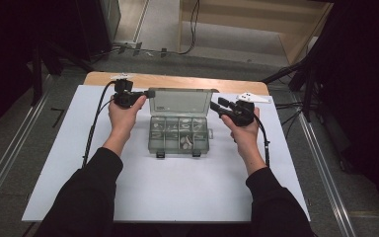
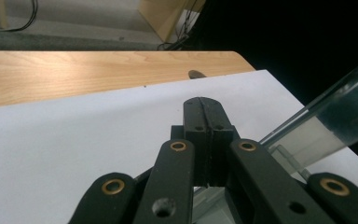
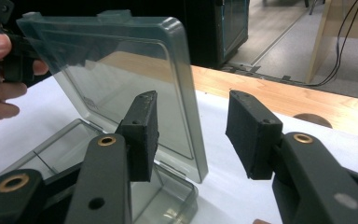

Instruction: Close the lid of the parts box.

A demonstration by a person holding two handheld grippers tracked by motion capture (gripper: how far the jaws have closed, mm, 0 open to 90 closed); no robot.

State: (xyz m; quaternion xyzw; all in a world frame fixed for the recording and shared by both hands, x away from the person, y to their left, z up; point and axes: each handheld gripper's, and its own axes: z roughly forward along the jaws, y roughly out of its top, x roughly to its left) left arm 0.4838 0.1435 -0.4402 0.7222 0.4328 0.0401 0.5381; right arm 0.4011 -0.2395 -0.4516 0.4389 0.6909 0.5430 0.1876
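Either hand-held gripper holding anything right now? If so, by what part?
Right hand-held gripper holds nothing: jaws apart beside the lid of the compartment box. Left hand-held gripper is shut with nothing visible between its jaws, next to the lid's edge.

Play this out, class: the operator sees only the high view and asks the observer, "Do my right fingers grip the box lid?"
Observer: No. In the right gripper view the right gripper has its fingers apart with nothing pinched; the lid stands beyond them.
Operator: And my left fingers?
Observer: In the left gripper view the left gripper has its fingers shut together on nothing; the lid's edge is off to their right.
Operator: How does the lid stand?
Observer: The right gripper view shows it raised steeply above the box, hinged at its far side.
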